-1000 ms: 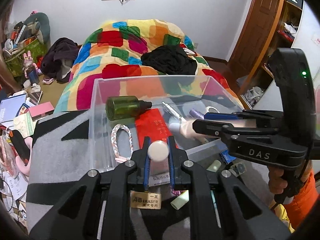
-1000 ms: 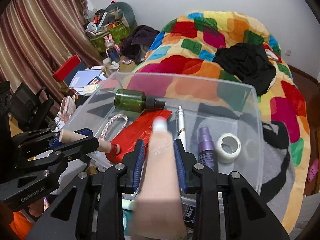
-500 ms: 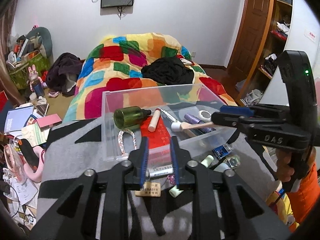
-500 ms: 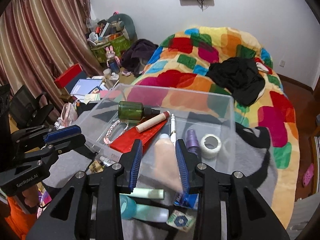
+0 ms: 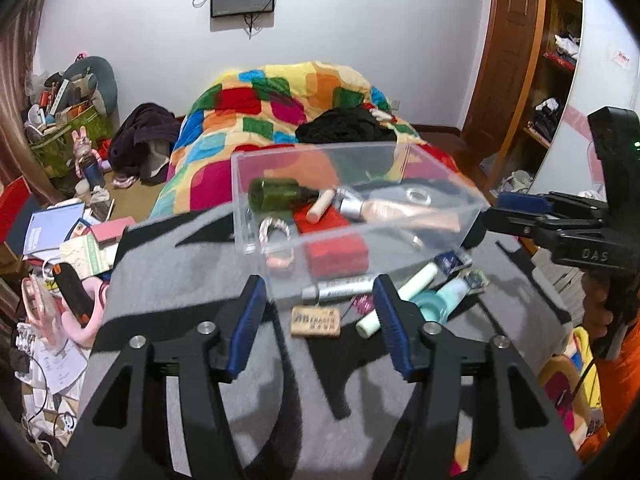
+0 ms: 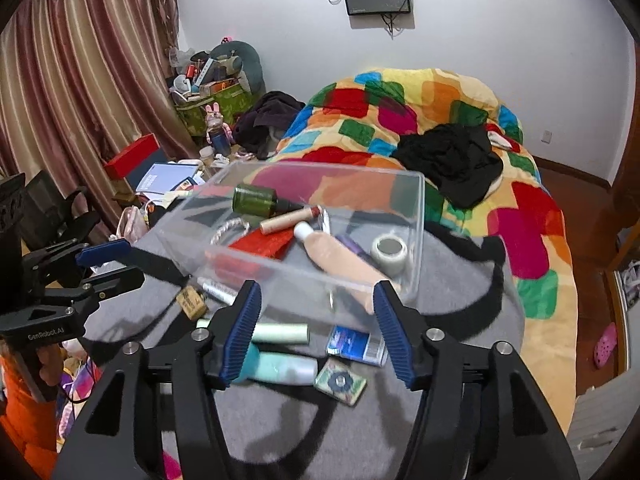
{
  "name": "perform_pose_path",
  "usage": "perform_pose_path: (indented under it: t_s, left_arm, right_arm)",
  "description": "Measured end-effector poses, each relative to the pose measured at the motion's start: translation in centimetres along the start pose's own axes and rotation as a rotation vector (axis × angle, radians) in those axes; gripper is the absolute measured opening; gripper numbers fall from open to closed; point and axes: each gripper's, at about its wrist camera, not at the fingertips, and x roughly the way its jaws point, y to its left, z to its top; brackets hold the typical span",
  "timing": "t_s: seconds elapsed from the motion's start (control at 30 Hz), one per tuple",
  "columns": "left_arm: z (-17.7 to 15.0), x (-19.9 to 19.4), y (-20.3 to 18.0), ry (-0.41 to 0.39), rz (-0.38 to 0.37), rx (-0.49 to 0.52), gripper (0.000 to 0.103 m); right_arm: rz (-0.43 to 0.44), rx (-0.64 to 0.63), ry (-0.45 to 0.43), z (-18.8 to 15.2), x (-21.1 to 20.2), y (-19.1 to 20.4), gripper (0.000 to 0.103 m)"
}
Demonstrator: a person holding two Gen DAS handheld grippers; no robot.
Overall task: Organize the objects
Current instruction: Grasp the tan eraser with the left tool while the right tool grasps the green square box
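left wrist view: the left gripper (image 5: 318,320) hangs with its fingers spread wide and nothing between them, just in front of the clear box (image 5: 404,240) on the grey blanket (image 5: 180,280). the right gripper (image 6: 316,328) is the same in its own view, fingers apart and empty, on the near side of the box.

inside the box lie a green bottle (image 5: 276,193), a small beige stick (image 5: 320,211), a long beige tube (image 5: 404,214), a braided bracelet (image 5: 275,227), a red packet (image 5: 332,240) and a roll of tape (image 6: 389,254). so a fair share of the sorting looks done.

outside the box, just in front of its near wall, several things are left: a silver tube (image 5: 340,288), a tan eraser (image 5: 316,322), a pale green tube (image 5: 400,300), a teal bottle (image 5: 444,300), a blue packet (image 6: 354,346) and a small patterned square (image 6: 340,381). i judge the task roughly half through, with these loose items the remaining work. the eraser sits nearest the left gripper; the pale tube and teal bottle sit nearest the right one.
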Motion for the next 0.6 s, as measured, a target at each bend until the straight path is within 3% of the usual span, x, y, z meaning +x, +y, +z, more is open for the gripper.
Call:
perform_pose_path:
  t_s: [0.23, 0.6]
  left_arm:
    - [-2.3, 2.9, 0.8, 0.103, -0.005, -0.029, 0.056]
    - [-4.5, 5.2, 1.2, 0.170, -0.004, -0.050, 0.056]
  right_arm:
    - [-0.018, 0.048, 0.068, -2.8, 1.4, -1.3, 0.059]
    - [-0.036, 0.092, 0.159, -6.3, 3.8, -2.4, 0.059]
